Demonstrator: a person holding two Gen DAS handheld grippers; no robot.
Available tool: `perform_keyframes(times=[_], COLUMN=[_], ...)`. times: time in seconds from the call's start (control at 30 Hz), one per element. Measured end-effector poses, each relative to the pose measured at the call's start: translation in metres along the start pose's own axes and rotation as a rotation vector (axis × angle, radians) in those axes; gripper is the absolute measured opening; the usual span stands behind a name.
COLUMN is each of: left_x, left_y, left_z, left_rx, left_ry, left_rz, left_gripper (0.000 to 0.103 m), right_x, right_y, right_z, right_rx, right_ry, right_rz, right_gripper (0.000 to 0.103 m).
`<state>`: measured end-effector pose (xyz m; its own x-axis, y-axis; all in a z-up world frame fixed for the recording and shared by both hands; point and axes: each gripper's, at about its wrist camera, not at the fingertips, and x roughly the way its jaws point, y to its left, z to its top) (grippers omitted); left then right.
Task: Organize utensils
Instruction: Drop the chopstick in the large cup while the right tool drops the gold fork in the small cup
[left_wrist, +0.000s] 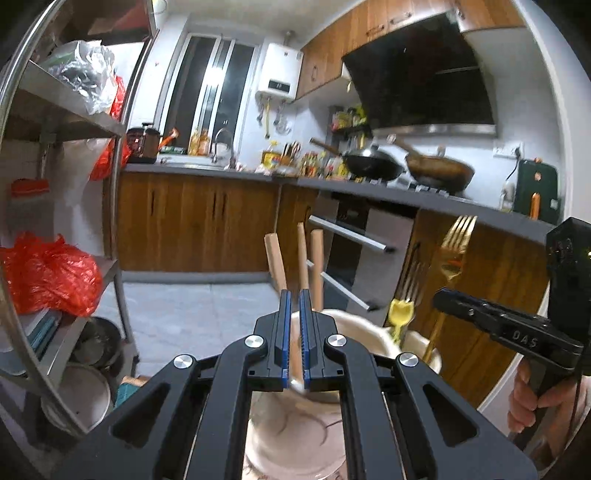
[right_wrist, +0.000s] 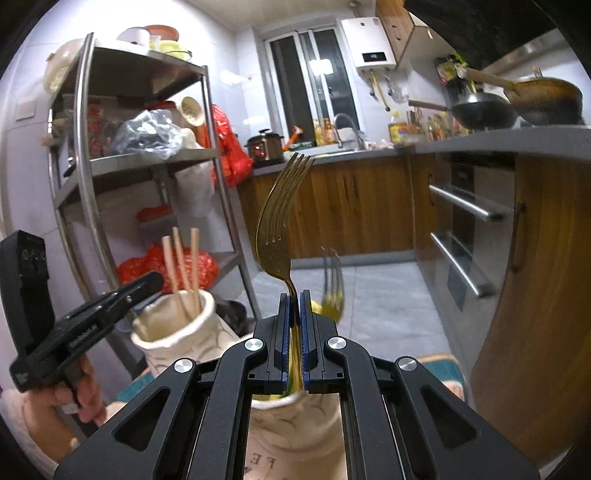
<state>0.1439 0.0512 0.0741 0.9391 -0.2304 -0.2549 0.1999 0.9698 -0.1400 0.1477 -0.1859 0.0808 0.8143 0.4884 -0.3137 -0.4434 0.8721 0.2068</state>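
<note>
Looking along the left gripper (left_wrist: 294, 306): pinching one wooden chopstick (left_wrist: 295, 354) standing in a cream ceramic holder (left_wrist: 354, 325), two more chopsticks (left_wrist: 317, 269) rising beside it, the holder's base cut off behind the gripper body, and a gold fork (left_wrist: 452, 251) blurring at right above the right gripper (left_wrist: 443, 297). Looking along the right gripper (right_wrist: 294, 306): clamping the gold fork (right_wrist: 277, 221) by its neck, tines up, handle disappearing into a second cream holder (right_wrist: 295, 424) mostly hidden below; revealing the chopstick holder (right_wrist: 177, 332) whole, with a smeared second fork (right_wrist: 332, 284) hard to make out.

The fork (right_wrist: 277, 218) was glossy gold metal, the chopsticks (right_wrist: 181, 266) pale matt wood. The holder (right_wrist: 177, 332) looked glazed cream ceramic, crackle-lined. Matt black plastic gripper (right_wrist: 294, 332), ridged blue pads (right_wrist: 305, 332); brushed steel shelf (right_wrist: 147, 158).
</note>
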Motion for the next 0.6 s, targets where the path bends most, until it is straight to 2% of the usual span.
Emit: perform_keyframes(times=[0.37, 0.43, 0.5, 0.6], left_x=[0.008, 0.008, 0.005, 0.000], left_y=[0.009, 0.007, 0.005, 0.002], left_z=[0.001, 0.001, 0.002, 0.004], left_rx=[-0.014, 0.002, 0.012, 0.022], left_ry=[0.075, 0.078, 0.073, 0.069], left_rz=[0.038, 0.046, 0.053, 0.055], left_gripper=[0.007, 0.013, 0.033, 0.037], right_x=[0.007, 0.008, 0.009, 0.007], right_y=[-0.009, -0.011, -0.013, -0.016], right_z=[0.001, 0.002, 0.001, 0.000], right_rx=[0.038, 0.043, 0.050, 0.061], right_ry=[0.031, 0.038, 0.041, 0.038], right_rz=[-0.037, -0.042, -0.044, -0.045], right_gripper=[0.007, 0.008, 0.012, 0.021])
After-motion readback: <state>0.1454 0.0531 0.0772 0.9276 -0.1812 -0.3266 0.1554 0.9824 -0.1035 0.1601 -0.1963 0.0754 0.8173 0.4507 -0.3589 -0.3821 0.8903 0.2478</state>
